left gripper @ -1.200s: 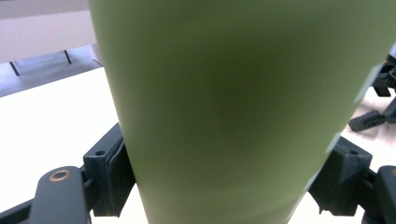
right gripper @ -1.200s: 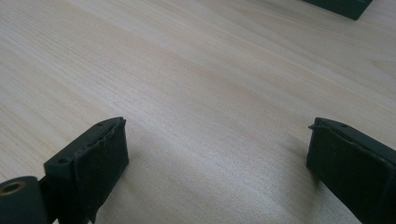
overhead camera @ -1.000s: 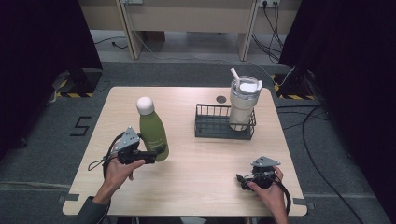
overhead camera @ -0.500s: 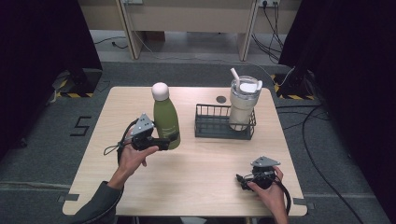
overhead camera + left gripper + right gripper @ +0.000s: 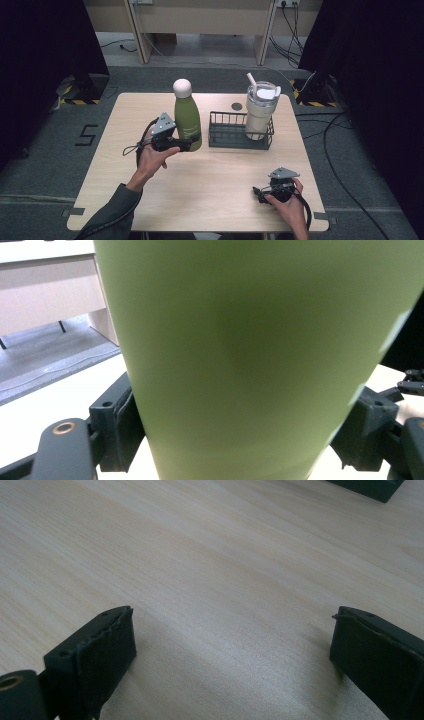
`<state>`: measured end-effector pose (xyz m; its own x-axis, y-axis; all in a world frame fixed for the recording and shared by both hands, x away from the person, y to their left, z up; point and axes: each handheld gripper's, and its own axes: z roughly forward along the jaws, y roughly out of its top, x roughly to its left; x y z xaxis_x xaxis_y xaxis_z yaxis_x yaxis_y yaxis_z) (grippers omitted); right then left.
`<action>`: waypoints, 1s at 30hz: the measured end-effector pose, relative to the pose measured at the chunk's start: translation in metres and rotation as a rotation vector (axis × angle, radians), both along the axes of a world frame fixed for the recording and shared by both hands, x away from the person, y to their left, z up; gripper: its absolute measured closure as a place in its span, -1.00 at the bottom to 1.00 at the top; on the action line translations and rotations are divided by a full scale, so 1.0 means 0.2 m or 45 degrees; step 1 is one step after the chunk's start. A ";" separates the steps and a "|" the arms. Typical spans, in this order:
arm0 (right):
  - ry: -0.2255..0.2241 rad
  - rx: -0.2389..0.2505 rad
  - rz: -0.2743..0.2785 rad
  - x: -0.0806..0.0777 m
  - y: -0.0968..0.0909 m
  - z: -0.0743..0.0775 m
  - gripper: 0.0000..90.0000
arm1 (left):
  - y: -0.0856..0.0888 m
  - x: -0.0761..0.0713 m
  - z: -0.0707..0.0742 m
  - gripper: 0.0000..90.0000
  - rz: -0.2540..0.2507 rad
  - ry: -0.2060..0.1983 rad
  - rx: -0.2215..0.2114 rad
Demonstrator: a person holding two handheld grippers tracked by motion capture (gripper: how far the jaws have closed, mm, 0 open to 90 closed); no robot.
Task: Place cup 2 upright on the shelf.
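The left gripper (image 5: 187, 145), jaws clamped on the lower body of a green bottle (image 5: 187, 120), holds it upright just beside the wire basket (image 5: 227, 135) on the worktop (image 5: 210, 180), white cap up, long axis vertical; the carry looks midway, and the next move calls for lifting it over the basket wall beside the tumbler (image 5: 261, 112). The right gripper (image 5: 275, 192) rests wide open, empty

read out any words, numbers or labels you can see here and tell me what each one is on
"5": a dark numeral marked on the grey floor left of the table.
The green bottle, held in the left gripper, carries small pale print on its side, too small and blurred to read.
The white tumbler in the wire basket shows no readable text.
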<state>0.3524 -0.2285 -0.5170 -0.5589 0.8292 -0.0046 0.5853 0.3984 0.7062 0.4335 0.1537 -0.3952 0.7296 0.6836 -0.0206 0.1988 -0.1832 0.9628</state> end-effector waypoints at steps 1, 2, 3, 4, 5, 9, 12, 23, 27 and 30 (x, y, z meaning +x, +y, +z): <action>0.000 0.000 0.000 0.00 0.00 0.00 -0.89 | -0.01 0.01 0.00 -0.54 -0.004 0.000 -0.005; 0.000 0.000 0.000 0.00 0.00 0.00 -0.89 | -0.02 0.01 0.00 -0.54 -0.009 0.002 -0.010; 0.000 0.000 0.000 0.00 0.00 0.00 -0.89 | -0.03 0.02 0.01 -0.54 -0.009 0.000 -0.010; 0.001 0.000 -0.001 0.00 0.00 0.00 -0.89 | -0.05 0.04 0.01 -0.54 -0.011 -0.006 -0.005; 0.001 0.000 -0.001 0.00 0.00 0.00 -0.89 | -0.05 0.04 0.01 -0.54 -0.011 -0.006 -0.005; 0.004 0.002 -0.003 0.00 0.00 0.00 -0.89 | -0.10 0.07 0.02 -0.54 -0.022 -0.003 -0.021; 0.003 0.002 -0.003 0.00 0.00 0.00 -0.89 | -0.13 0.11 0.02 -0.54 -0.018 -0.008 -0.014; 0.005 -0.001 0.000 0.00 0.00 0.00 -0.89 | -0.26 0.21 0.07 -0.54 -0.048 -0.014 -0.037; 0.004 -0.002 0.001 0.00 0.00 0.00 -0.89 | -0.32 0.25 0.09 -0.54 -0.049 -0.028 -0.012; 0.004 -0.001 0.001 0.00 0.00 0.00 -0.89 | -0.34 0.28 0.09 -0.54 -0.052 -0.018 -0.020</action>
